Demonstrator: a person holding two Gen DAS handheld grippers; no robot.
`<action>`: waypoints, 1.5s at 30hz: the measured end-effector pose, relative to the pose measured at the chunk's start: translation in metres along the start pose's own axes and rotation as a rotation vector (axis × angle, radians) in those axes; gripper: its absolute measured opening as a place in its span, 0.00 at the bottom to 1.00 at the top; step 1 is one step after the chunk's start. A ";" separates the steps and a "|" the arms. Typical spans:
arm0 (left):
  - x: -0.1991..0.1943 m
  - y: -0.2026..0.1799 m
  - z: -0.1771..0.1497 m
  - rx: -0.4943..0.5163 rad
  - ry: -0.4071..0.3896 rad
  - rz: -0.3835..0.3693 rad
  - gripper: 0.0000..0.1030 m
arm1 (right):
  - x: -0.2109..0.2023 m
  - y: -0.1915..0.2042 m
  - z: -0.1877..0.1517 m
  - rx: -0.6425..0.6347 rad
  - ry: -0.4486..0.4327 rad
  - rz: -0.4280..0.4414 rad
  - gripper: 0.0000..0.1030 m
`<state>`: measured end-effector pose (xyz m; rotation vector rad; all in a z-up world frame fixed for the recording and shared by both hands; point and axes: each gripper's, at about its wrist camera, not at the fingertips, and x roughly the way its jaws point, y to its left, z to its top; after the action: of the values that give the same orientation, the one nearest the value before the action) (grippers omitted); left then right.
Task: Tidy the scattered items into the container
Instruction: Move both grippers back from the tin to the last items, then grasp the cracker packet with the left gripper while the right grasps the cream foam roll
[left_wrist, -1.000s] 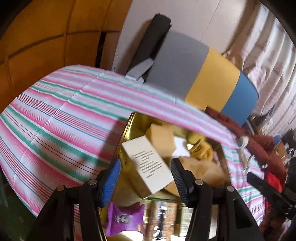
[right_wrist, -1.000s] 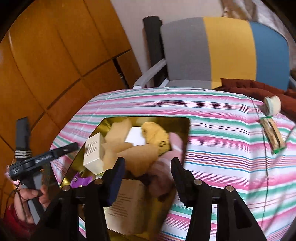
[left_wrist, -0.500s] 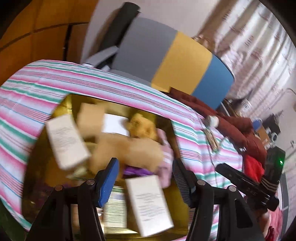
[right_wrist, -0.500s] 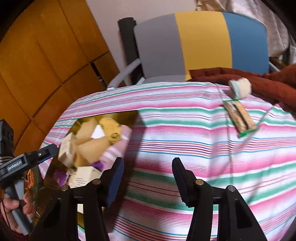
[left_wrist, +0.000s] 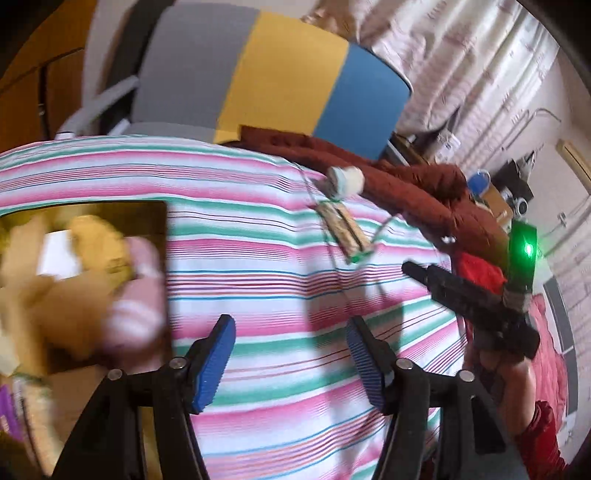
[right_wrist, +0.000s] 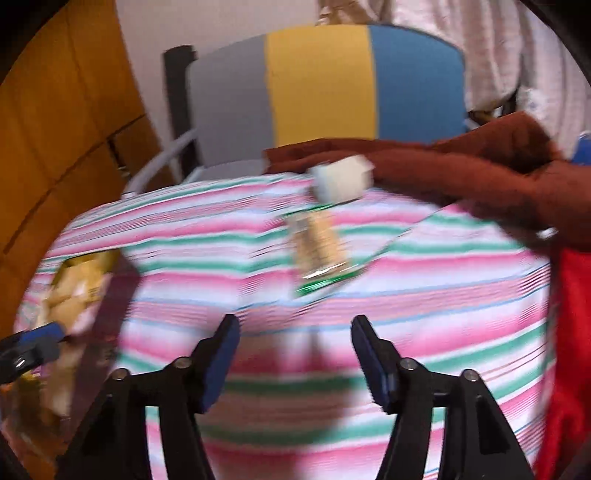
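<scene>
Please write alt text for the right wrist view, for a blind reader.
The open, empty right gripper points across a striped tablecloth toward a clear snack packet and a small white roll; everything is motion-blurred.

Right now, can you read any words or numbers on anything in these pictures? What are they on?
No text can be read in either view.
Snack packet with the green edge, on the striped cloth: any print is too blurred.
Things piled in the gold container: smeared by motion, nothing legible.
Small white roll: no writing shows.
</scene>
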<state>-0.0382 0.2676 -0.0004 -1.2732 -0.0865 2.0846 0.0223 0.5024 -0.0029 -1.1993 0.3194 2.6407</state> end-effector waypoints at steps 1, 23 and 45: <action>0.007 -0.004 0.003 0.003 0.012 -0.002 0.64 | 0.002 -0.012 0.003 0.027 -0.006 -0.011 0.66; 0.209 -0.100 0.094 0.069 0.105 0.220 0.65 | 0.009 -0.124 0.003 0.410 -0.032 -0.065 0.75; 0.156 -0.039 0.039 0.186 -0.116 0.193 0.46 | 0.025 -0.089 0.000 0.301 -0.041 0.036 0.75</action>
<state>-0.0947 0.3994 -0.0839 -1.0845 0.1818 2.2704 0.0319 0.5900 -0.0316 -1.0493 0.7074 2.5256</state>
